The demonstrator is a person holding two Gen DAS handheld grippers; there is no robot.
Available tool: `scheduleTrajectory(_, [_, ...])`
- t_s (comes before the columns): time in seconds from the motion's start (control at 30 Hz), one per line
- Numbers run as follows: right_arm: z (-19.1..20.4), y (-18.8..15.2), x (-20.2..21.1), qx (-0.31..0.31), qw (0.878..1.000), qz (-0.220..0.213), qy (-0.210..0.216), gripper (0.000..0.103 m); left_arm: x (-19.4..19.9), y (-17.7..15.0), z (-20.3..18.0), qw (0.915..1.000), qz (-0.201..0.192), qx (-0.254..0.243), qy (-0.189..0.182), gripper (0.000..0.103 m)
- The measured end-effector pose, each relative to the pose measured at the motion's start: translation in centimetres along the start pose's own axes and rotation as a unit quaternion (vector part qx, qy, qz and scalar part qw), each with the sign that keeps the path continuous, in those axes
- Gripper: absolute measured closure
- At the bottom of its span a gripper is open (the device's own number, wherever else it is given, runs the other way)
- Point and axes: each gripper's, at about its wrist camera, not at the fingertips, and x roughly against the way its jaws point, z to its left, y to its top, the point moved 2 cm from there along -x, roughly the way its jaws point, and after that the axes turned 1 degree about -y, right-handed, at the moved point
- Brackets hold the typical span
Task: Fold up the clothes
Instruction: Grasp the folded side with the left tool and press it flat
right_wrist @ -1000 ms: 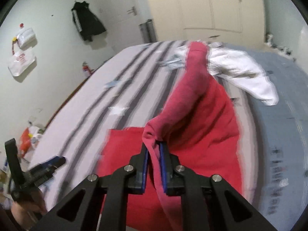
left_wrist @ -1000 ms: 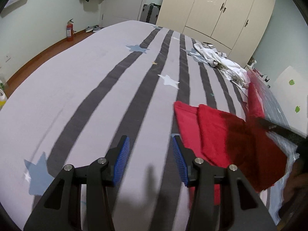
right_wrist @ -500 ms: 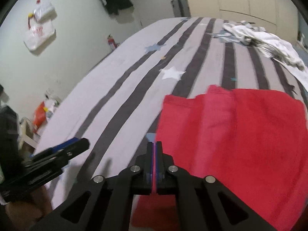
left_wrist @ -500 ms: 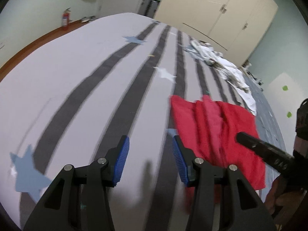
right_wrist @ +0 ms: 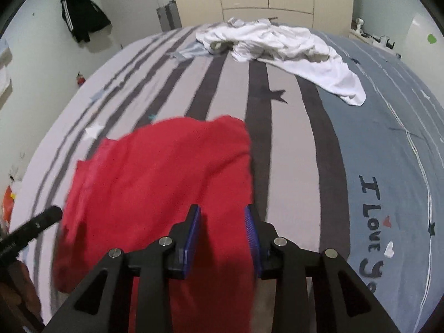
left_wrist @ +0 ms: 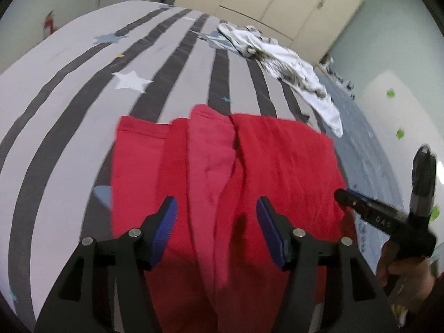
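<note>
On the striped bed cover [left_wrist: 69,116], near its front edge, the red garment [left_wrist: 277,166] lies spread with a fold ridge up its middle. Left gripper [left_wrist: 216,222] hovers over the garment, jaws moderately open after just widening, pads clear of the cloth. Right gripper [right_wrist: 222,233] stands over the garment's right edge, jaws just parted, narrow gap, nothing clamped. White clothes [right_wrist: 277,44] lie heaped at the far side, well apart.
</note>
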Motion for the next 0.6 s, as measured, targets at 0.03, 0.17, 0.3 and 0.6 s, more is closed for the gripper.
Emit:
scheduleTrajectory(0.03, [0.1,-0.2,-0.1,0.000,1.000,0.001,0.006,0.073,-0.6,0.0,-0.6,0.9998,0.006,-0.014,0.011,0.047])
scheduleTrajectory(0.17, [-0.1,-0.3,-0.9,-0.006,1.000,0.001,0.026,0.068,-1.5,-0.6,-1.4,0.9990,0.022,-0.033,0.021,0.057])
scheduleTrajectory(0.3, [-0.5,-0.5,-1.3,-0.013,0.999,0.000,0.044,0.067,-1.4,-0.9,-2.4,0.9979,0.016,-0.061,0.015,0.085])
scheduleTrajectory(0.6, [-1.0,-0.4,-1.8,-0.016,0.998,0.004,0.066,0.064,-2.0,-0.4,-0.3,0.9987,0.029,0.001,0.041,0.070])
